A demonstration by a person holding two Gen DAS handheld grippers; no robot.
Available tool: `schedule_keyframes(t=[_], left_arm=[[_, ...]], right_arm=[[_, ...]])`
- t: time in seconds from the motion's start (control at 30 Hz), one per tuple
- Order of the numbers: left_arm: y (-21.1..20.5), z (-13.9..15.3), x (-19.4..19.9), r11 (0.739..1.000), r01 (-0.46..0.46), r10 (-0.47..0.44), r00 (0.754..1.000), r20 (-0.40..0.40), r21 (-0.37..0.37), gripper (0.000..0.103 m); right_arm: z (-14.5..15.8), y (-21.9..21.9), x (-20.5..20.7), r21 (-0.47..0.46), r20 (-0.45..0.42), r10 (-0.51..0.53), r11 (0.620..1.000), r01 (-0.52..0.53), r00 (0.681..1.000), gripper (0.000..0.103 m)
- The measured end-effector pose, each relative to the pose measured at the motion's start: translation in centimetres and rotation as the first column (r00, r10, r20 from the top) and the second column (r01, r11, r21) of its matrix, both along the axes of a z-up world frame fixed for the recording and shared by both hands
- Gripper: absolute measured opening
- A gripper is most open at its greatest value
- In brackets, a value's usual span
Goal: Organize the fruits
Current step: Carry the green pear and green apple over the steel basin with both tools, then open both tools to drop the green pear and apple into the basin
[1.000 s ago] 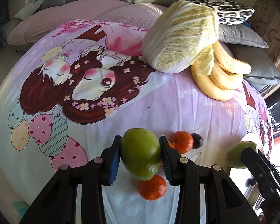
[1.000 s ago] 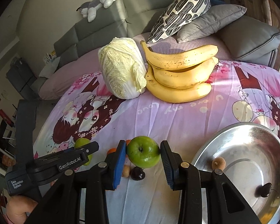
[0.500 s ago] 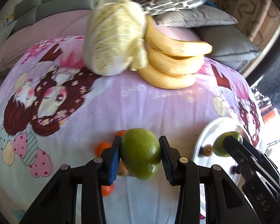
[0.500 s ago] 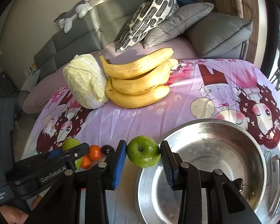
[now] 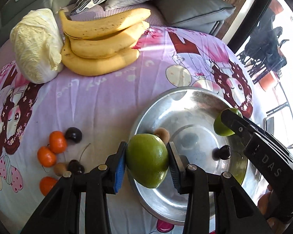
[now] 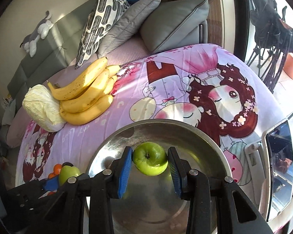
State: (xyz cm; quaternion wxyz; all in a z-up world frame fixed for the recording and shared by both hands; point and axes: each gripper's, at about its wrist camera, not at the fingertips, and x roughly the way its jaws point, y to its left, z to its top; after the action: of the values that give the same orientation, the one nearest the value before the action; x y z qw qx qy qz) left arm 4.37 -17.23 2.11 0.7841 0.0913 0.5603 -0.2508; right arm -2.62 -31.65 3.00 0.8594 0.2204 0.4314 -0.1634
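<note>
Over the bowl: your right gripper (image 6: 149, 162) pinches a green apple (image 6: 150, 159) above the metal bowl (image 6: 205, 134).
At its near rim: your left gripper (image 5: 146, 165) pinches a green mango (image 5: 147, 159).
Beside the bowl: tangerines (image 5: 57, 142) on the sheet (image 5: 99, 101).

place: home living room; evidence: grey sofa (image 6: 48, 44); cushions (image 6: 127, 23)
</note>
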Motion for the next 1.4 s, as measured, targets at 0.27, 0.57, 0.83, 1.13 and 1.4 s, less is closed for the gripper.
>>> schedule_keyframes(t=[0.27,0.57,0.83,1.13,1.4], left_arm=[[-1.8,-2.0,-0.6,0.997,0.039,-0.036,0.998,-0.046,0.060,0.042],[-2.2,-3.2,-0.3,0.994,0.040,-0.033,0.997,-0.063,0.104,0.042],[-2.5,-3.3,-0.1,0.993,0.044,-0.038,0.998,-0.050,0.114,0.042],[-1.5,-2.2,0.0,0.994,0.017,-0.013,0.999,-0.035,0.110,0.043],[1.5,-0.9,1.2,0.991,-0.101,0.102,0.995,-0.006,0.083,0.043]], right_arm=[[-1.6,0.1,0.6,0.017,-0.062,0.029,0.999,-0.028,0.998,0.040],[-2.2,0.3,1.1,0.019,-0.093,0.046,0.999,-0.044,0.995,0.040],[-2.6,0.3,1.4,0.023,-0.111,0.052,0.998,-0.050,0.992,0.040],[-2.3,0.3,1.4,0.023,-0.096,0.059,0.998,-0.057,0.994,0.041],[-2.3,0.4,1.4,0.018,-0.103,0.059,0.998,-0.057,0.993,0.044]])
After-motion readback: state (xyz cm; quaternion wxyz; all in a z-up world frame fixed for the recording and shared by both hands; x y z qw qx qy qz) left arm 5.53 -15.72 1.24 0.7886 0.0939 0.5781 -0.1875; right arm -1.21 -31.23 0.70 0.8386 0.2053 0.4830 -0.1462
